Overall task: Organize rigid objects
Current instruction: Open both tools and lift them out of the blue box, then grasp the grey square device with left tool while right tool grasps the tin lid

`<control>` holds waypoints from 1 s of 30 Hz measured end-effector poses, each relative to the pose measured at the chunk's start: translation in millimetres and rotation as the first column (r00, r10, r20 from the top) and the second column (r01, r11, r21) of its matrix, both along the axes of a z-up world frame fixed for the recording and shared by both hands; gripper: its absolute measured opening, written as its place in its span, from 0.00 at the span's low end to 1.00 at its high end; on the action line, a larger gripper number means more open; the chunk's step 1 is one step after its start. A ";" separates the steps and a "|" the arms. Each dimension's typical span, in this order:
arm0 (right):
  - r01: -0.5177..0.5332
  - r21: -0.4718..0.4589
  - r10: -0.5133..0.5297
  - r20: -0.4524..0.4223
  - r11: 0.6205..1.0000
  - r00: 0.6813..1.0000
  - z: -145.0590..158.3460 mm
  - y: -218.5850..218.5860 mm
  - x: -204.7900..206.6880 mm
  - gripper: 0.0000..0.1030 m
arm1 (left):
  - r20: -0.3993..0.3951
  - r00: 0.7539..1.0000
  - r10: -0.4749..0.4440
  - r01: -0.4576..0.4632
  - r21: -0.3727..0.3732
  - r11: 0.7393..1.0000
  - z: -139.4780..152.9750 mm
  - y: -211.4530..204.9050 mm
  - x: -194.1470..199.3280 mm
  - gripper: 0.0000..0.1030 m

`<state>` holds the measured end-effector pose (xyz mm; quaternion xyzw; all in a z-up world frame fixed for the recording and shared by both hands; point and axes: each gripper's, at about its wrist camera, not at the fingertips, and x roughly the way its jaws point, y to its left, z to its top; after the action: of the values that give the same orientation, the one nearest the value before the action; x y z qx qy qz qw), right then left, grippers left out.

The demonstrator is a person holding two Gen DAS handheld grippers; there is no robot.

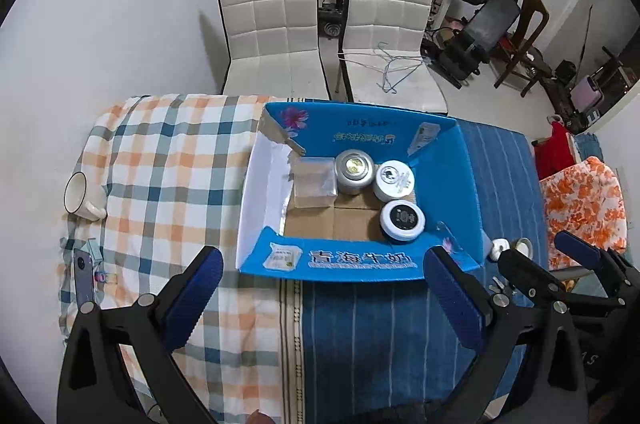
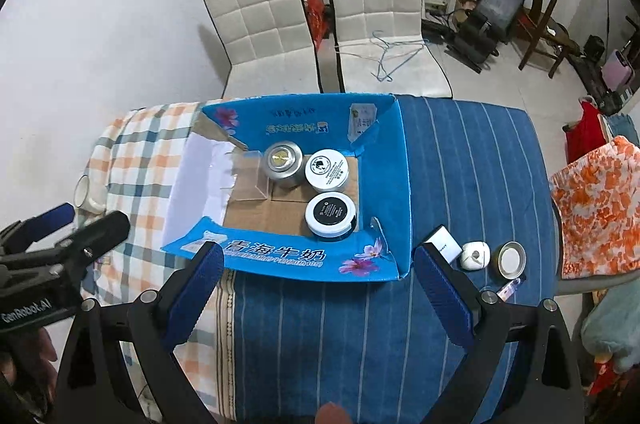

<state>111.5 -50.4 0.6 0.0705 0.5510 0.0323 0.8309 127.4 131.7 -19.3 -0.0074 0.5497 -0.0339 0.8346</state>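
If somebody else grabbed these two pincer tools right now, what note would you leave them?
Left gripper: open, empty.
Right gripper: open, empty.
Done: in the blue box sit a clear case, a silver tin, a white jar and a black-lidded jar.
Left: white carton, white round item and metal lid right of the box; mug to its left.

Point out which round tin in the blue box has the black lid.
The black-lidded tin, at the box's near right corner. The tin behind it has a white lid; the silver one sits left of that.
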 end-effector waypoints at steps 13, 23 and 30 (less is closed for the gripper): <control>0.197 0.013 -0.196 -0.069 0.980 0.978 -31.8 -101.5 -44.6 0.95 | -0.053 0.986 -0.160 0.158 -0.043 0.986 -33.0 -97.8 -4.3 1.00; 0.473 -0.121 -0.488 -0.196 0.873 0.850 -129.3 -275.6 -79.0 0.95 | -0.186 0.900 -0.394 0.393 -0.042 0.918 -131.1 -268.3 44.5 1.00; 0.478 -0.107 -0.487 -0.297 0.872 0.821 -202.2 -345.5 -67.7 0.95 | -0.320 0.837 -0.444 0.484 0.053 0.873 -192.6 -333.8 96.6 1.00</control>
<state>43.7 -395.8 -201.6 0.2003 0.6409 -0.1980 0.7141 224.0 -202.0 -211.9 0.1762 0.6553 -0.1977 0.7074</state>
